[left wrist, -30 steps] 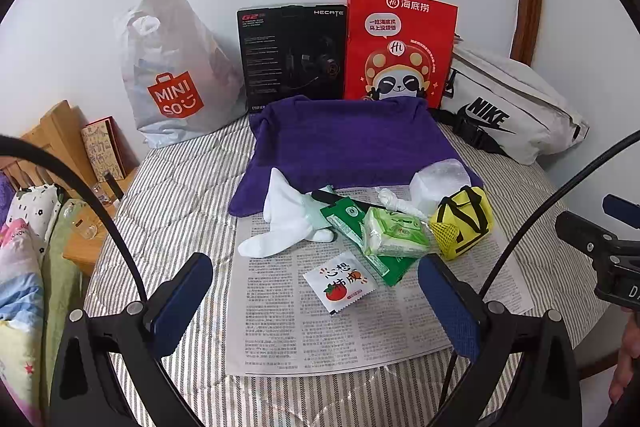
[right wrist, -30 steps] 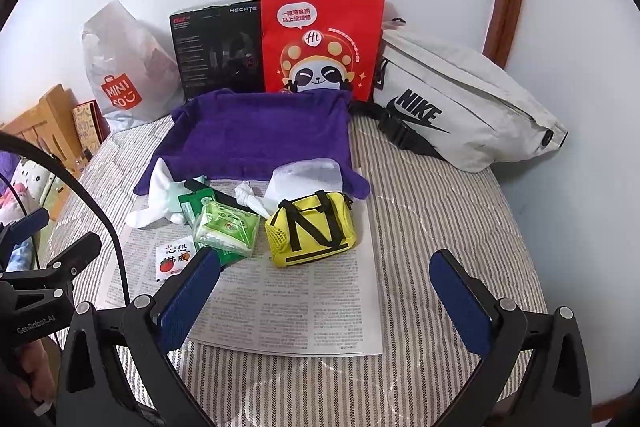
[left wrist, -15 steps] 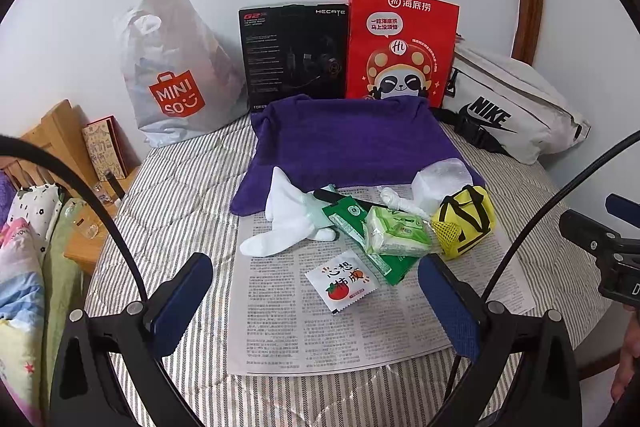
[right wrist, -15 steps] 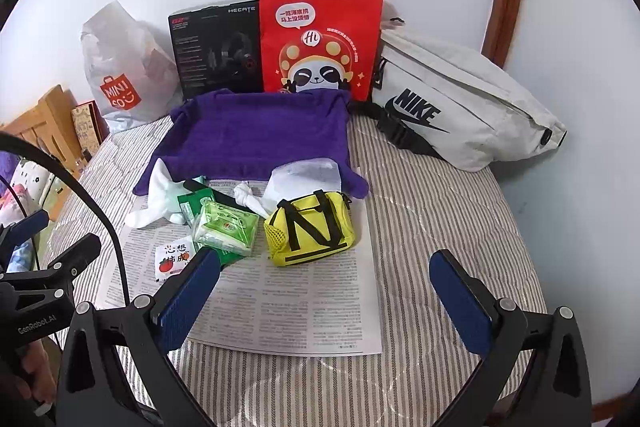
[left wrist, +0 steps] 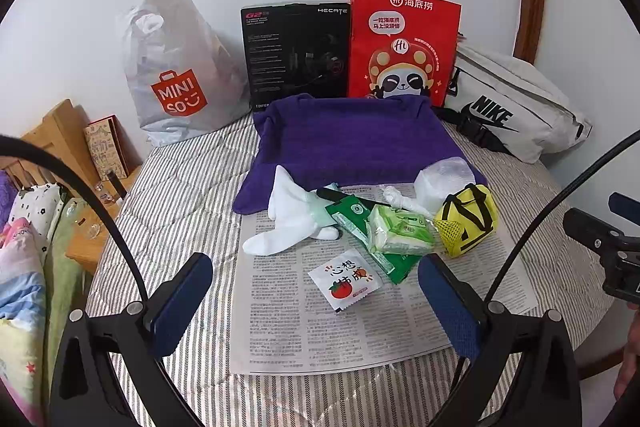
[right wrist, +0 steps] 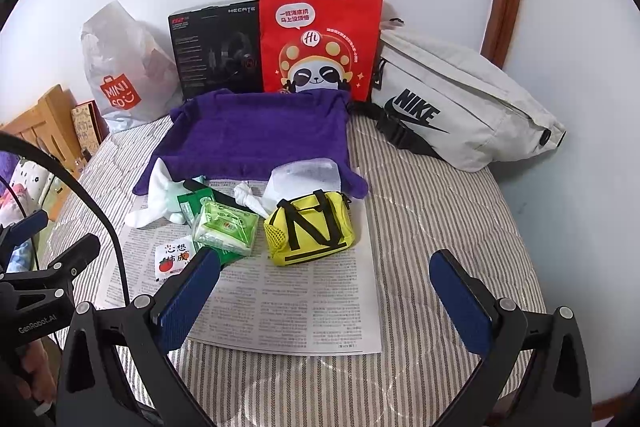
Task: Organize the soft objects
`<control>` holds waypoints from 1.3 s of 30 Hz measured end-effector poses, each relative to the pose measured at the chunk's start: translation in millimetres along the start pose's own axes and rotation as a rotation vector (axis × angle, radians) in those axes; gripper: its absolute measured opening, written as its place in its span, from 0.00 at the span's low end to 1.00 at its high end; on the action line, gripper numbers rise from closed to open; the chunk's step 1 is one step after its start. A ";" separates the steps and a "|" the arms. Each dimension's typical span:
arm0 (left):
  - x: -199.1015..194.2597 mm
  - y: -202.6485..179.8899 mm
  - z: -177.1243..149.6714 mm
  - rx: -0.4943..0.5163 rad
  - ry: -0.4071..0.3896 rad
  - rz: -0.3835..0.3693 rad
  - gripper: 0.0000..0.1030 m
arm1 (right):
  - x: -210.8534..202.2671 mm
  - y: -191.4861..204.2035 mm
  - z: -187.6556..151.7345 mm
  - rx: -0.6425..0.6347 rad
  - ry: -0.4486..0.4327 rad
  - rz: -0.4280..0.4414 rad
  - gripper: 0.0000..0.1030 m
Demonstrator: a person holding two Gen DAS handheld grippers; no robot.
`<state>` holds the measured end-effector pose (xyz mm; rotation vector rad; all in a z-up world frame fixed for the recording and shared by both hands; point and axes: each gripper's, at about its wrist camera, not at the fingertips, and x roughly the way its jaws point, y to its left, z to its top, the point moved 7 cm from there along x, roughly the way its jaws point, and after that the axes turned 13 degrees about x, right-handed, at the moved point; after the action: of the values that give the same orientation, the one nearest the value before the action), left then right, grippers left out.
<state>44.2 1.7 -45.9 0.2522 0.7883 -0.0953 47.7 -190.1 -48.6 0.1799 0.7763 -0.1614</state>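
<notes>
soft objects: sock (left wrist: 286,223), tissue pack (left wrist: 400,237), yellow pouch (right wrist: 316,227), sachet (left wrist: 345,279), all on a newspaper (left wrist: 360,323) over a striped bed (right wrist: 440,211), in front of a purple towel (left wrist: 352,143). bags and a box line the white wall. left gripper (left wrist: 316,303) and right gripper (right wrist: 326,303) both spread wide, empty. nothing has shifted since earlier frames.

I am seeing a white sock (left wrist: 286,223) lying limp at the newspaper's (left wrist: 340,327) far left corner, a green tissue pack (left wrist: 400,233) resting on a green packet (left wrist: 360,231), a small yellow bag (right wrist: 314,227) sitting upright beside them, and a purple towel (left wrist: 352,143) lying spread out just behind.
</notes>
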 end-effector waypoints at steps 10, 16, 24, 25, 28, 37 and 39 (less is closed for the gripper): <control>0.2 0.7 -0.1 0.000 -0.001 0.001 1.00 | 0.0 -1.2 0.1 -0.003 0.002 -0.002 1.00; 0.8 2.0 0.3 -0.003 -0.003 0.001 1.00 | -0.7 0.7 0.6 -0.004 -0.002 0.026 1.00; 13.4 8.8 -2.6 -0.027 0.019 0.000 1.00 | 22.8 -1.7 -1.6 -0.013 0.033 0.047 1.00; 16.5 9.6 -3.2 -0.030 0.024 -0.001 1.00 | 27.4 -3.5 -1.8 -0.011 0.039 0.048 1.00; 26.2 11.3 -5.0 -0.035 0.040 -0.003 1.00 | 44.3 -8.8 -3.2 -0.013 0.050 0.055 1.00; 53.1 15.3 -14.5 -0.042 0.080 -0.015 1.00 | 117.5 -4.6 -18.3 -0.079 0.127 0.097 1.00; 59.4 16.3 -16.3 -0.045 0.090 -0.018 1.00 | 131.3 0.9 -20.7 -0.104 0.129 0.115 1.00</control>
<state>77.7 22.2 -96.1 0.2083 0.8817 -0.0839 126.0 -194.9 -155.8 0.1369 0.8984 -0.0007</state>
